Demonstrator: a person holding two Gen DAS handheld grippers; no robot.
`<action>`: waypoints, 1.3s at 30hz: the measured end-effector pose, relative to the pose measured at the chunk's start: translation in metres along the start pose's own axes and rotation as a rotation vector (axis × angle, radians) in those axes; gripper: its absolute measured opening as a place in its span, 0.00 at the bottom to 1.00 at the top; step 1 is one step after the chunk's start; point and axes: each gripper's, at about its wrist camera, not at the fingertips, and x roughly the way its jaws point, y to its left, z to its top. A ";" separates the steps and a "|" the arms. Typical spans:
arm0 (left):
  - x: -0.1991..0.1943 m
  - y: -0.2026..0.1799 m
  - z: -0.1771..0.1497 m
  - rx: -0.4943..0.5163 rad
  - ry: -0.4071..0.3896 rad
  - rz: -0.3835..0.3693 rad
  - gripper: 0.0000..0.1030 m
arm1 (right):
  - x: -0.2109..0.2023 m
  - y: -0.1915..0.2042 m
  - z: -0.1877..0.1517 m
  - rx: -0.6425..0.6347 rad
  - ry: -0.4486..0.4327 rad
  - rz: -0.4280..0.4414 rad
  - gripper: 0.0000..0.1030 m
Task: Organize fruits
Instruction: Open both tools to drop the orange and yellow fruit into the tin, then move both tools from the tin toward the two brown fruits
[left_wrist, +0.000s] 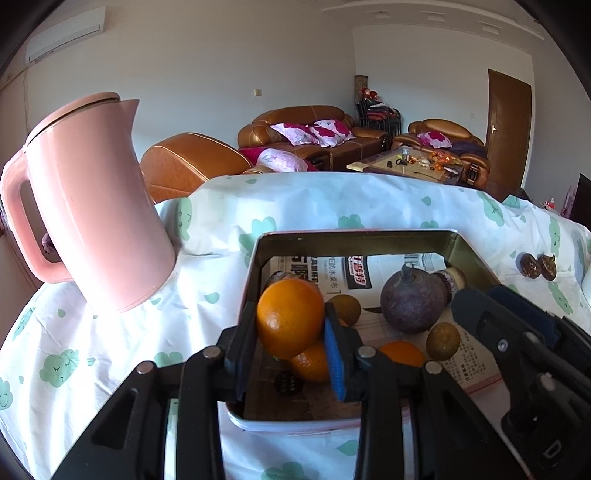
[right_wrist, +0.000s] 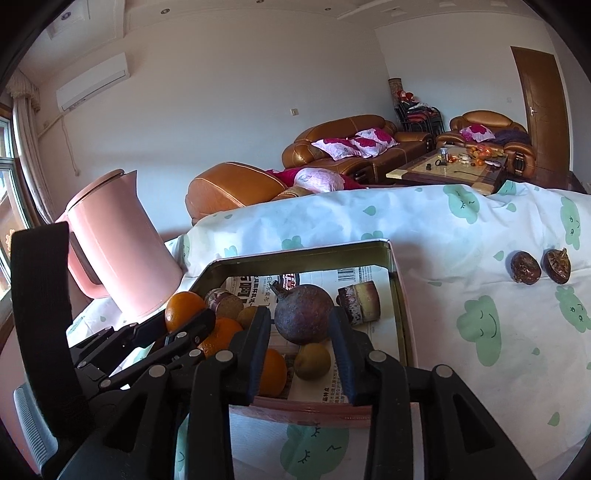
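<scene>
The left tool (left_wrist: 290, 325) was clamped on an orange (left_wrist: 290, 317), pads pressed to both its sides, holding it just above the near-left corner of the tin tray (left_wrist: 354, 236). Another orange (left_wrist: 312, 363) lay right under it, so the drop looked to be straight down, with little clear floor there. The right tool (right_wrist: 301, 330) stood with its jaws parted around the dark purple fruit (right_wrist: 303, 314); that fruit sat on the newspaper lining between the fingers, and the pads looked just clear of it. Two small brown fruits (right_wrist: 541, 271) waited on the table's cloth, well off to the right of the tray, nearer the right tool. The pink kettle (left_wrist: 92, 199) stood left of the tray.
</scene>
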 end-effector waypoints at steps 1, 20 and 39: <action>-0.001 0.000 0.000 -0.001 -0.003 0.007 0.37 | -0.004 0.000 0.001 0.005 -0.020 0.003 0.48; -0.020 -0.004 0.001 -0.006 -0.110 0.028 1.00 | -0.040 -0.025 0.005 0.079 -0.199 -0.128 0.71; -0.040 -0.017 -0.007 0.008 -0.190 0.078 1.00 | -0.054 -0.024 -0.006 -0.024 -0.220 -0.234 0.71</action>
